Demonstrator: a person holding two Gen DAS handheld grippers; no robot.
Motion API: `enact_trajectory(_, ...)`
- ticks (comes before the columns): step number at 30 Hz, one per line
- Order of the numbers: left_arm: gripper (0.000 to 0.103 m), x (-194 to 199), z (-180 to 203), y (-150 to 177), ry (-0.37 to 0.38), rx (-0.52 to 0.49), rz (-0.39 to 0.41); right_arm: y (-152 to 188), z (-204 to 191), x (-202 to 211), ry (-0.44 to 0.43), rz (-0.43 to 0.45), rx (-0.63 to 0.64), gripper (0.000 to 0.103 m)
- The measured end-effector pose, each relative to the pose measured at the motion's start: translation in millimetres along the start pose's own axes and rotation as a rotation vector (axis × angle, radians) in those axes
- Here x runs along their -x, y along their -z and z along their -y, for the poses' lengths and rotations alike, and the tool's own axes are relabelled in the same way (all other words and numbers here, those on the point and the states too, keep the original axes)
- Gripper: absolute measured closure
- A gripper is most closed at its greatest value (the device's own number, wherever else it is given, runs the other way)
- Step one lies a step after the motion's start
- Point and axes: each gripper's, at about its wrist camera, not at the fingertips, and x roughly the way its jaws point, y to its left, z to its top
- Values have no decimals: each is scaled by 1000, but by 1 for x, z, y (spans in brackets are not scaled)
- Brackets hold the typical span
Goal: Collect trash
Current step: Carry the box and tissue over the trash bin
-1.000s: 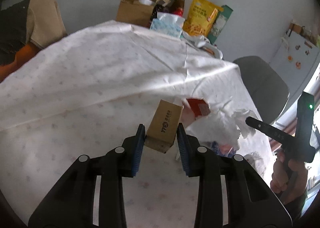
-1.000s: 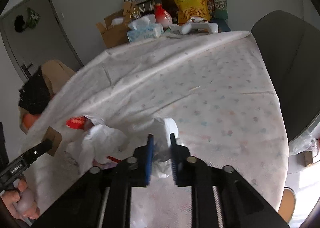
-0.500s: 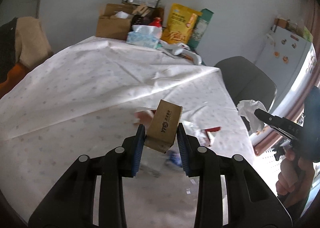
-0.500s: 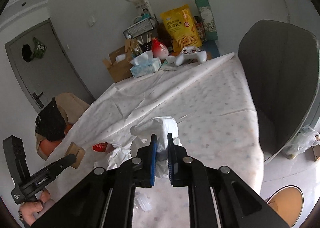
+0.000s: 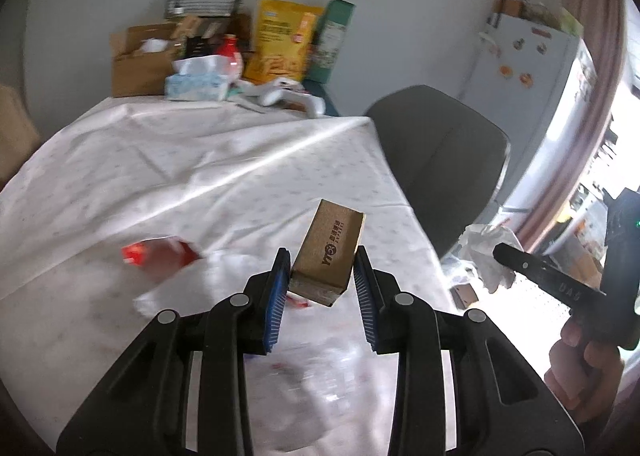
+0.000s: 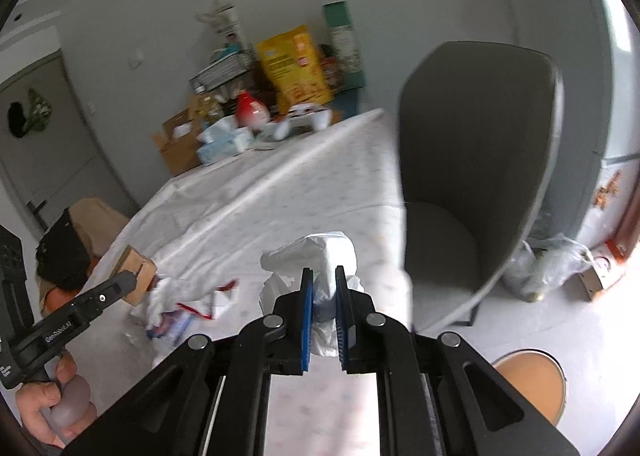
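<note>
Both pieces are lifted clear of the desk [image 5: 120,160]: the left tool [image 5: 322,284] grips a box [image 5: 328,252], the right tool [image 6: 322,296] pinches a tissue [image 6: 320,256], while wrappers [image 6: 180,308] remain uncollected.

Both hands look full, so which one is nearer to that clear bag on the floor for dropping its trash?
Probably the right: its gripper, shut on crumpled tissue, is already past the table edge, toward the clear bag.

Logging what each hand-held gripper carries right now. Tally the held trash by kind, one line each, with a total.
Small cardboard box, in the left hand-held gripper: 1
Crumpled white tissue wad, in the right hand-held gripper: 1
Total: 2
</note>
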Motion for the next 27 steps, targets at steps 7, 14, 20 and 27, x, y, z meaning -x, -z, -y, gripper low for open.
enact_trajectory(7,70,-21,47,-2,64,-57,-26,7,48,20,84,9,-53,92)
enact_trajectory(14,70,-43,91,2,109,-114,-63,19,98,36,153,2,-118,90)
enact_trajectory(20,70,-61,127,8,135,-162,-102,32,140,41,191,-10,-189,90)
enact_trajectory(27,70,-87,167,23,161,-217,-164,54,186,43,234,-29,-260,91)
